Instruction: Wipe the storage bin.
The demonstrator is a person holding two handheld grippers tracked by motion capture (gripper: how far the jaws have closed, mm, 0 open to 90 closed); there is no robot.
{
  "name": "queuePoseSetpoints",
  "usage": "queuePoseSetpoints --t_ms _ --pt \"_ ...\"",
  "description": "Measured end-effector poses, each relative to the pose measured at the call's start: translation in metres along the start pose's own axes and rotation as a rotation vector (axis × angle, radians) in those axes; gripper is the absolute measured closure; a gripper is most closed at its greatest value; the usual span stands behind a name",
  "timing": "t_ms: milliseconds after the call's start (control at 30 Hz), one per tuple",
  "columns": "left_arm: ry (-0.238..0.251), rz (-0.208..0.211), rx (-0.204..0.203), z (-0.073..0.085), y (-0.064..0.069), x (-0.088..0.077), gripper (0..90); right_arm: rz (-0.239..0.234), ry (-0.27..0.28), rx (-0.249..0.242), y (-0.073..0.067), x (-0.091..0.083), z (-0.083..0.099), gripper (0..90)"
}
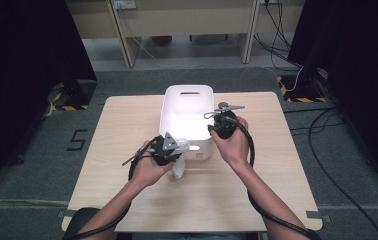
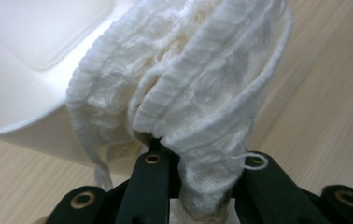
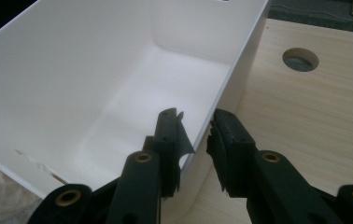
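A white plastic bin (image 1: 187,90) stands at the middle of the light wooden table (image 1: 122,125). By its near left corner my left gripper (image 1: 178,156) is shut on a white knitted cloth (image 1: 178,170). In the left gripper view the bunched cloth (image 2: 188,79) rises from between the jaws of my left gripper (image 2: 202,161), with the bin's curved wall (image 2: 25,56) just behind it. My right gripper (image 1: 212,128) sits at the bin's right wall. In the right gripper view my right gripper (image 3: 195,122) straddles the rim of the bin (image 3: 72,70), one jaw inside and one outside, with a small gap showing.
A round hole (image 3: 300,59) is cut in the tabletop right of the bin. Grey carpet surrounds the table, with cables (image 1: 327,165) on the floor at the right. Dark curtains hang on both sides, and desk legs (image 1: 127,45) stand beyond.
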State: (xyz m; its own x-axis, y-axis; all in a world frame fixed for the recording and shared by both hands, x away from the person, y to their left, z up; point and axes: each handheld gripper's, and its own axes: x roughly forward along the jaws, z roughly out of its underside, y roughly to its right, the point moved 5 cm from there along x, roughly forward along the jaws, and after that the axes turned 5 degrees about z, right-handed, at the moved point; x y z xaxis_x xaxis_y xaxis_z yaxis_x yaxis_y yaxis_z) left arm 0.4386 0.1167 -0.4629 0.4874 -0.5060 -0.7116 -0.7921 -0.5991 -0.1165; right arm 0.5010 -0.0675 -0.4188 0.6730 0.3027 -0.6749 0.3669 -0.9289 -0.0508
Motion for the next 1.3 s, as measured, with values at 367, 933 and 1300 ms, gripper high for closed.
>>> queuePoseSetpoints --t_ms 367,933,1300 --pt "-0.036 -0.002 0.006 0.01 0.005 0.015 78.2 0.004 0.001 -0.005 0.0 0.0 0.0 72.5" --pt "-0.043 -0.001 -0.008 0.012 0.008 0.03 78.2 -0.002 0.004 0.001 0.0 -0.001 -0.001 72.4" --pt "-0.026 0.002 -0.029 0.009 0.011 0.036 78.2 -0.004 0.007 0.0 0.0 -0.001 -0.001 71.7"
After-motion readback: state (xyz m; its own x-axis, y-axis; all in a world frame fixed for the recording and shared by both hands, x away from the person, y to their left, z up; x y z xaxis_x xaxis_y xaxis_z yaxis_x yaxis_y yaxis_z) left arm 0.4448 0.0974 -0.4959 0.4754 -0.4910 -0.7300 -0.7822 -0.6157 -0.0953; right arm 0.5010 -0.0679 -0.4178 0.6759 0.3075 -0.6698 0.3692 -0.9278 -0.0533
